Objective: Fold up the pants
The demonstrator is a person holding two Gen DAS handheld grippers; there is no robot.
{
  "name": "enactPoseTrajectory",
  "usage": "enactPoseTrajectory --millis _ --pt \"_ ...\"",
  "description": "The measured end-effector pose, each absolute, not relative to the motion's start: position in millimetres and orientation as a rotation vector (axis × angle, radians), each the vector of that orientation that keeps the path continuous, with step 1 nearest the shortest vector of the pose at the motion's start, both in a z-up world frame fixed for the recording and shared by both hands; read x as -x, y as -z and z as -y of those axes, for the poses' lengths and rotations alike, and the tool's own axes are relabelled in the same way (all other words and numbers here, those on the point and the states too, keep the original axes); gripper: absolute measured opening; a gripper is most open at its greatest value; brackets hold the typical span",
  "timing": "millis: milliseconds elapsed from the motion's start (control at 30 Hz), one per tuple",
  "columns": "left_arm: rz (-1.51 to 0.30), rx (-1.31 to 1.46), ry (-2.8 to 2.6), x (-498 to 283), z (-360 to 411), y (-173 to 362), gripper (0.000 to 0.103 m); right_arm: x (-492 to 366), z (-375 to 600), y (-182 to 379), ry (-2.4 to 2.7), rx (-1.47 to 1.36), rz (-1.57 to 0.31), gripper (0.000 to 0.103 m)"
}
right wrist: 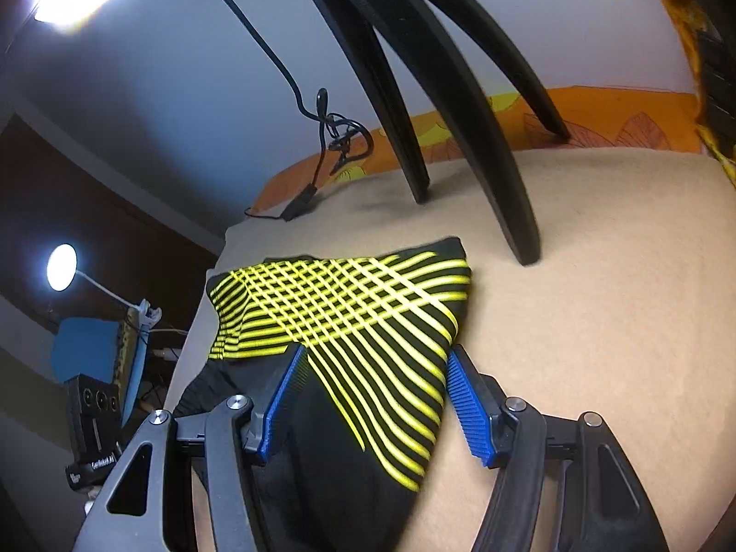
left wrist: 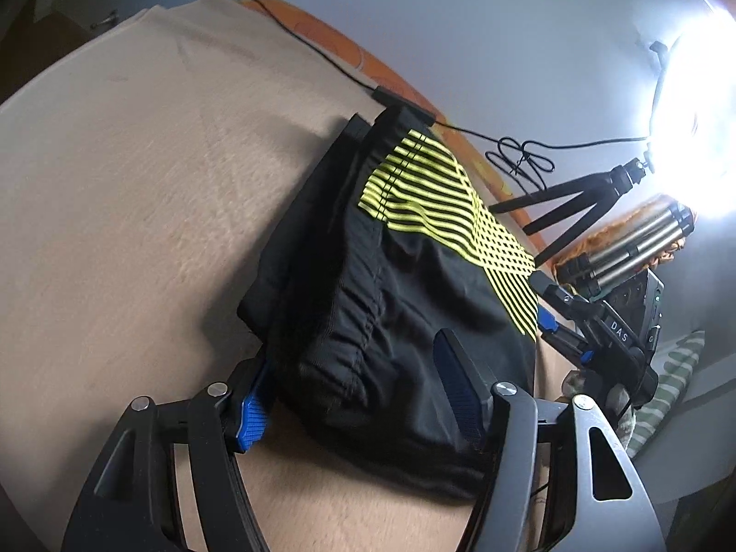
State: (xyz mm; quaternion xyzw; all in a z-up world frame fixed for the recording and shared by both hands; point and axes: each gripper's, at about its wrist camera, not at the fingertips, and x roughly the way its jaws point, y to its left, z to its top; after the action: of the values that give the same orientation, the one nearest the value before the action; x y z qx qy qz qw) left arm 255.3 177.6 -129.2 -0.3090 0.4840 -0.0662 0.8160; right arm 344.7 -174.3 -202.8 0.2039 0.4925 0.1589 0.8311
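Both the left tongs [left wrist: 354, 391] and right tongs [right wrist: 372, 395] stand spread wide around the folded pants [left wrist: 391, 285]

Beige blanket [left wrist: 138, 193] spread flat as the work surface, with an orange patterned sheet [right wrist: 612, 115] along its far edge by the pale wall. Black tripod [right wrist: 441, 106] standing on the blanket, three legs planted. Thin black cable [left wrist: 322, 55] trailing over the far edge, bunched in a tangle [left wrist: 520, 161]. Bright ring light [left wrist: 699, 106] glaring at the right. Second, silver-legged tripod [left wrist: 644, 239] lying nearby. Small round lamp [right wrist: 62, 267] glowing in the dim room beyond, above a blue chair [right wrist: 83, 349].
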Motion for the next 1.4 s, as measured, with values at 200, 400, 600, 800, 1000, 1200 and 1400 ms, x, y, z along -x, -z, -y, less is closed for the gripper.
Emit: enactPoseTrajectory --millis 200,400,600,800,1000,1200,1400 --pt "-1.001 0.631 0.135 -263.6 -176.8 135.0 0.026 -352.1 165.9 204.8 -0.299 -0.427 -1.013 0.046" --pt "-0.952 0.573 0.161 -259.7 -174.8 130.2 0.017 -351.8 163.2 209.9 -0.278 -0.426 -1.020 0.009" --pt "-0.900 0.520 0.191 -250.7 -169.0 108.9 0.016 -340.6 147.4 184.5 -0.285 -0.351 -0.967 0.006" --pt "-0.861 0.493 0.227 -234.9 -155.9 84.0 0.015 -320.6 127.7 135.6 -0.320 -0.253 -0.909 0.006" --pt "-0.819 0.463 0.274 -209.6 -136.6 51.8 0.015 -291.0 127.7 93.1 -0.309 -0.187 -0.868 0.006" --pt "-0.773 0.449 0.328 -185.5 -111.0 17.5 0.015 -254.1 140.7 48.9 -0.291 -0.153 -0.814 0.006" --pt "-0.734 0.447 0.393 -172.8 -69.0 -6.8 0.015 -215.2 165.8 -1.0 -0.266 -0.115 -0.755 0.006"
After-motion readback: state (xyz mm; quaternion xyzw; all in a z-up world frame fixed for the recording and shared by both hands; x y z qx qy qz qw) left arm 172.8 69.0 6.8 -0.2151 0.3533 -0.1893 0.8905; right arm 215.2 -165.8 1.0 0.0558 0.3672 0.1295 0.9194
